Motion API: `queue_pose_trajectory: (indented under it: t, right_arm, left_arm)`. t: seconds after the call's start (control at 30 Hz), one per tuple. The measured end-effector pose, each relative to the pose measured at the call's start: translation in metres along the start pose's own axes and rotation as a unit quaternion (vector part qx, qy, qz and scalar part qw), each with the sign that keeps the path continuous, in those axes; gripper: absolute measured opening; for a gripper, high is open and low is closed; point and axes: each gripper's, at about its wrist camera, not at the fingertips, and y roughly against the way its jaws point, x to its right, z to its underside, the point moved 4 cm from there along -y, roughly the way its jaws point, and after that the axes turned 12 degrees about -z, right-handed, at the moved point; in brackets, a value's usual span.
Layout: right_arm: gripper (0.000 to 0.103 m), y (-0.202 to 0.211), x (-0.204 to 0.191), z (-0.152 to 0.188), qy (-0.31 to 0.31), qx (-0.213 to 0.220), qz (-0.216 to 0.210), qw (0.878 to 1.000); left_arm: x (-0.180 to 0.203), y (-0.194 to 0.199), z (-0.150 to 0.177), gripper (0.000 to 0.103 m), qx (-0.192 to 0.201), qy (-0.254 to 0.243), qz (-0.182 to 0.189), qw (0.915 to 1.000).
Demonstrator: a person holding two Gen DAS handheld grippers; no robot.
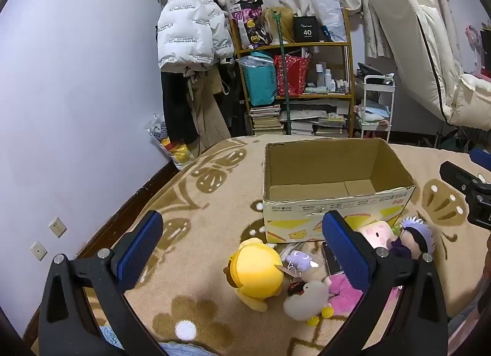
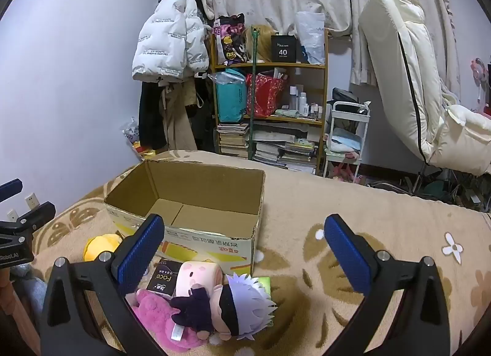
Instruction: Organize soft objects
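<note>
An open, empty cardboard box stands on the beige patterned blanket; it also shows in the right wrist view. In front of it lie soft toys: a yellow plush, a small purple toy, a grey-white duck plush, a pink plush, a pale pink cube plush and a white-haired blindfolded doll. My left gripper is open above the yellow plush and holds nothing. My right gripper is open above the doll and holds nothing.
A black packet lies among the toys. Beyond the bed stand a cluttered wooden shelf, hanging coats, a small white cart and a folded white mattress. The purple wall is at the left.
</note>
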Motion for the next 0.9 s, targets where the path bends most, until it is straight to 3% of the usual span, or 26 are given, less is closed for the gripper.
queue_pose_trajectory:
  t: [0.9]
  right_arm:
    - [0.103, -0.0006, -0.0006, 0.0009, 0.000, 0.001, 0.000, 1.000]
  left_arm:
    - [0.0063, 0.0039, -0.0019, 0.102, 0.003, 0.002, -0.003, 1.0000]
